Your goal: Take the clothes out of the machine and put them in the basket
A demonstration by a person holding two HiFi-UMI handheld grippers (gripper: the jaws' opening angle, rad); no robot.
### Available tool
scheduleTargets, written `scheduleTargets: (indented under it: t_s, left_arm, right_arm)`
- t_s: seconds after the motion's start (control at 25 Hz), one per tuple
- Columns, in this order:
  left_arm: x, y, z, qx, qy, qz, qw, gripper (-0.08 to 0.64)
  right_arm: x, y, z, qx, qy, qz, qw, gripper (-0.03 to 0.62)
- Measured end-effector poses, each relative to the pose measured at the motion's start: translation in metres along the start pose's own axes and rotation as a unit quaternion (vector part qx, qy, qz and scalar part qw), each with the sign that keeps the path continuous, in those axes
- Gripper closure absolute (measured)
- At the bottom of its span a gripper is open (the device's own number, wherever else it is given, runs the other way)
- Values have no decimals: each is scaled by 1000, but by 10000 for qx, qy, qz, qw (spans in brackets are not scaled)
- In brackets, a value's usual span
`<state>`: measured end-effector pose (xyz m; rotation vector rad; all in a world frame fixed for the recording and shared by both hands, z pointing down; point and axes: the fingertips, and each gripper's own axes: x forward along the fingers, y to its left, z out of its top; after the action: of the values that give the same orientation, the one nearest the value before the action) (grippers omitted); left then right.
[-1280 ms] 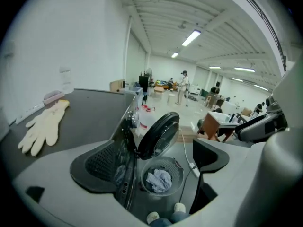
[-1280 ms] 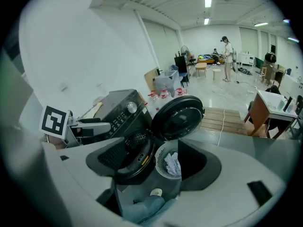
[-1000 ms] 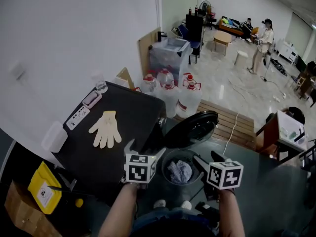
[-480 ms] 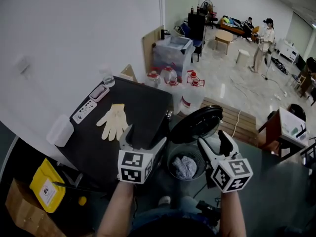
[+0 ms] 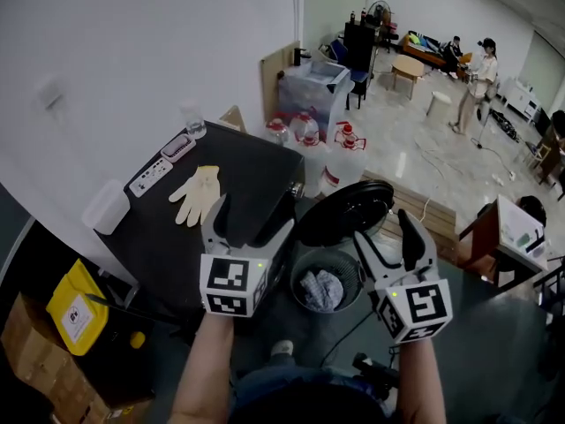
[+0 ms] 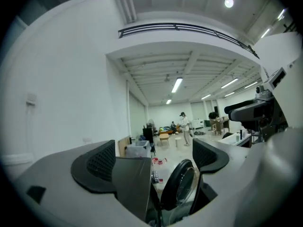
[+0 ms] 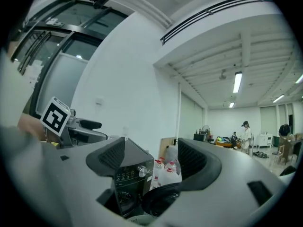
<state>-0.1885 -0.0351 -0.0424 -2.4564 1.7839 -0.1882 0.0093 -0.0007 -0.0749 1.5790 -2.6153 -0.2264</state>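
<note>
The black washing machine [image 5: 252, 179] stands with its round door [image 5: 346, 212] swung open. Below the door sits a round mesh basket [image 5: 298, 272] holding a bundle of grey-white clothes [image 5: 320, 288]. My left gripper [image 5: 249, 223] hovers over the machine's front corner, open and empty. My right gripper [image 5: 388, 237] is held above the basket's right side, also open and empty. In the left gripper view, the left gripper [image 6: 151, 160] frames the machine body [image 6: 130, 183] and the door [image 6: 182, 183]. In the right gripper view, the right gripper [image 7: 151, 161] frames the control panel [image 7: 129, 176].
A pale glove [image 5: 196, 193], a power strip [image 5: 152, 177] and a white container [image 5: 104, 206] lie on the machine top. Large water bottles [image 5: 305, 131] and a clear storage box [image 5: 313, 87] stand behind it. A yellow object [image 5: 75, 312] sits at the lower left. People stand far back.
Both grippers have risen from low near the basket up to the level of the door, and both have rolled. Their jaws stay apart and empty.
</note>
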Motion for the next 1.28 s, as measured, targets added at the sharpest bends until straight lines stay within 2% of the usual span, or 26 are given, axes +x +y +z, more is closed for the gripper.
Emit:
scheduleTargets:
  t_s: [0.2,0.36,0.44,0.48,0.64,0.72,0.76,0.8,0.84,1.04,1.28]
  left_arm:
    - [-27,-22,28,302,-233,353,9986,52]
    - [-54,-53,45,280,-344,351,9984,63]
    - [-67,-64,52,296,-372,401,9981,99]
    - [-74,-69,55,368,-375,447,9976,133]
    - [-97,-84,65,725,-423,711,9939,348]
    - [-108,-92,72,780,-509,857,9920,401]
    - [-112,-96,76,806,-565,903,9910,455]
    - [-116,-101,79,839,-603,915,9904,560]
    - [-119,-106,81,875,-600,896,9903,560]
    - [-123,-119,86,829,-634,949,9900,560]
    - [-127,-124,107,764,-989,1061,9865,560]
  right_arm:
    - [-31,-1,15,-32,-233,370,9990,245]
    - [-58,-4,21,-37,-323,627,9975,286]
    - [-70,-5,25,-79,-379,725,9966,290]
    - [-76,-6,27,-81,-395,743,9964,291]
    - [-96,-15,32,-28,-396,658,9970,321]
    - [-105,-21,33,27,-381,676,9970,358]
    - [-110,-23,34,66,-354,717,9968,401]
    - [-116,-25,34,115,-328,763,9965,556]
    - [-122,-27,35,164,-324,801,9961,594]
    - [-139,-38,40,-1,-449,735,9963,594]
    - [-153,-46,51,-320,-667,633,9952,594]
